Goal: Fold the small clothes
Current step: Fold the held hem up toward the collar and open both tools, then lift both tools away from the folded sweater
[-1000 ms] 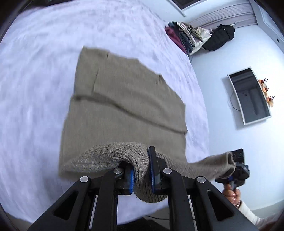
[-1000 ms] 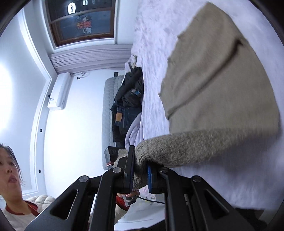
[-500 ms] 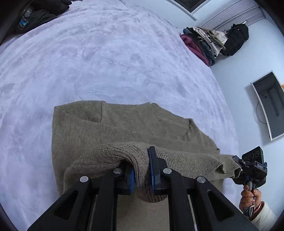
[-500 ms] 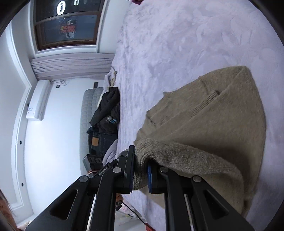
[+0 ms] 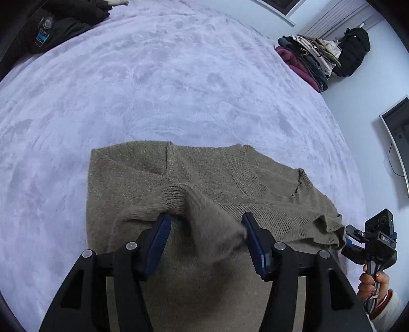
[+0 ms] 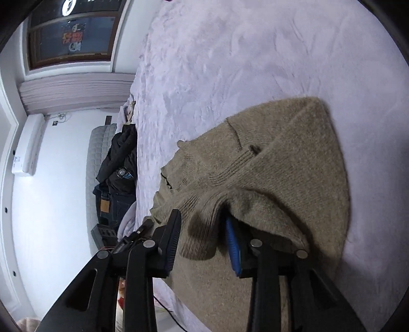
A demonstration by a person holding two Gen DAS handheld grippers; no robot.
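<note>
An olive-brown knitted sweater (image 5: 204, 178) lies on the lavender bed cover (image 5: 153, 89), its lower part folded up over its body toward the neckline. My left gripper (image 5: 205, 229) hovers just above it. Its blue-padded jaws are opening, and the folded hem slumps loosely between them. At the sweater's right edge a hand holds my right gripper (image 5: 345, 236). In the right wrist view the right gripper (image 6: 203, 229) is opening too, and a fold of the sweater (image 6: 281, 166) sags free between its pads.
A stack of folded clothes (image 5: 306, 58) and a black bag (image 5: 352, 51) sit at the bed's far right corner. Dark garments (image 5: 58, 23) lie at the far left; the right wrist view shows them as a jacket and jeans pile (image 6: 120, 173). A wall screen (image 5: 396, 132) hangs on the right.
Both grippers carried the sweater's hem forward over its body and lowered it toward the neckline. Their jaws, shut on the knit before, now stand apart and the fabric has dropped loose.
</note>
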